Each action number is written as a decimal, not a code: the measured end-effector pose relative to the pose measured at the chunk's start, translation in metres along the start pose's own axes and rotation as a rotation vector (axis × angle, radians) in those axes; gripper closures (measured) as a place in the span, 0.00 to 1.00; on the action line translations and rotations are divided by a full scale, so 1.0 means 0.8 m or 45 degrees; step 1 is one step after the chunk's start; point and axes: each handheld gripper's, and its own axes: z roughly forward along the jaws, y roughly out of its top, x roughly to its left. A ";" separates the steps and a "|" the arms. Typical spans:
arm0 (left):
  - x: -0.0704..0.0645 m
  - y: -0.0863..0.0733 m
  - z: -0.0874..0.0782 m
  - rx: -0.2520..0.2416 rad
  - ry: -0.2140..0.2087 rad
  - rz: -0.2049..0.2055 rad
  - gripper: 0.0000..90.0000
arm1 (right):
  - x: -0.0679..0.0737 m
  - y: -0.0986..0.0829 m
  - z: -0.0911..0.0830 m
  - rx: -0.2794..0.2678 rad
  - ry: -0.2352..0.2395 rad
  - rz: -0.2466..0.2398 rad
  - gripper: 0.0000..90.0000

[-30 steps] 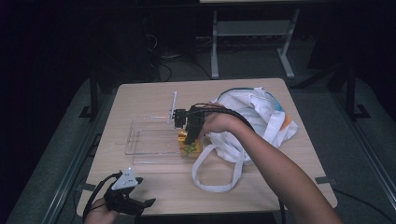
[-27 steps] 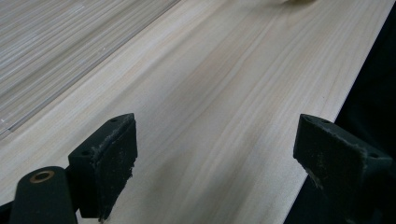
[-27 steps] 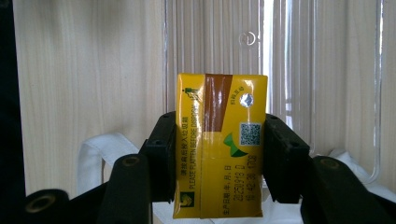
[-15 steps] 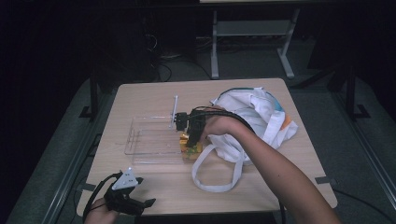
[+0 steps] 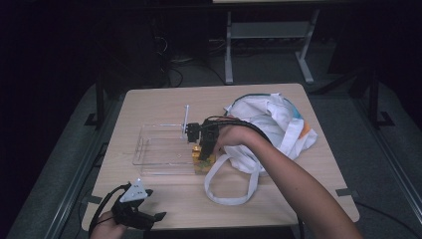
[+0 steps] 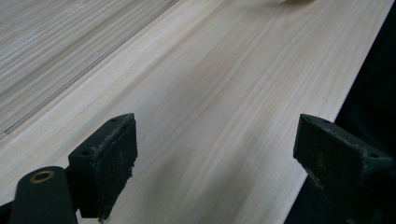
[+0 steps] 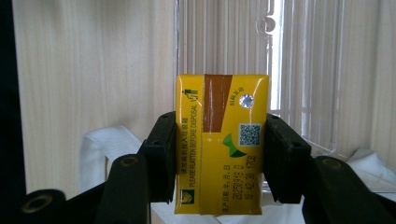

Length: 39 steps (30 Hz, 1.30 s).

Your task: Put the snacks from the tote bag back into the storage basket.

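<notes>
Yellow drink carton [image 7: 221, 142] is sitting clamped between the right gripper's [image 5: 205, 144] jaws at the clear tray's [image 5: 149, 149] right edge beside the white bag [image 5: 268, 122], needing a level lowering inside, while the left gripper [image 5: 134, 211] is idling wide open, empty, at the table's [image 5: 164, 102] near-left corner.

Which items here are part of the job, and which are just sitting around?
In the job:
- yellow carton, clamped between the right gripper's fingers
- clear tray, right beside the carton
- white bag, next to the right hand

Lying about:
- left gripper, open, idle over the table at its near edge
- metal frame on the floor beyond the table
</notes>
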 end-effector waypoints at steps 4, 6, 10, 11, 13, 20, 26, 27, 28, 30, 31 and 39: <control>0.001 0.002 0.001 0.001 -0.006 0.002 0.15 | -0.003 -0.002 0.000 -0.024 0.021 0.014 0.54; 0.001 0.003 0.002 -0.002 -0.009 -0.004 0.15 | -0.003 -0.003 -0.001 -0.034 0.033 0.023 0.51; 0.004 0.007 0.005 0.005 -0.014 0.012 0.15 | -0.003 -0.009 -0.006 -0.084 0.031 0.063 0.40; 0.004 0.007 0.005 0.005 -0.014 0.012 0.15 | -0.004 -0.012 -0.008 -0.097 0.028 0.080 0.38; 0.004 0.009 0.007 0.002 -0.017 0.016 0.15 | -0.005 -0.015 -0.009 -0.122 0.024 0.091 0.37; 0.008 0.016 0.014 0.003 -0.042 0.037 0.15 | -0.003 -0.043 -0.026 -0.241 -0.006 0.197 0.31; 0.011 0.021 0.018 -0.004 -0.051 0.054 0.15 | 0.004 -0.074 -0.043 -0.335 -0.051 0.261 0.29; 0.011 0.022 0.019 -0.004 -0.051 0.059 0.15 | 0.006 -0.085 -0.050 -0.361 -0.061 0.291 0.29; 0.011 0.023 0.020 -0.012 -0.052 0.045 0.15 | 0.006 -0.085 -0.050 -0.361 -0.061 0.291 0.29; 0.012 0.024 0.021 -0.008 -0.054 0.060 0.15 | 0.007 -0.097 -0.055 -0.378 -0.082 0.317 0.29; 0.011 0.024 0.021 -0.006 -0.054 0.056 0.15 | 0.007 -0.103 -0.056 -0.383 -0.090 0.326 0.29; 0.013 0.027 0.023 -0.005 -0.057 0.052 0.15 | 0.014 -0.146 -0.063 -0.435 -0.145 0.436 0.29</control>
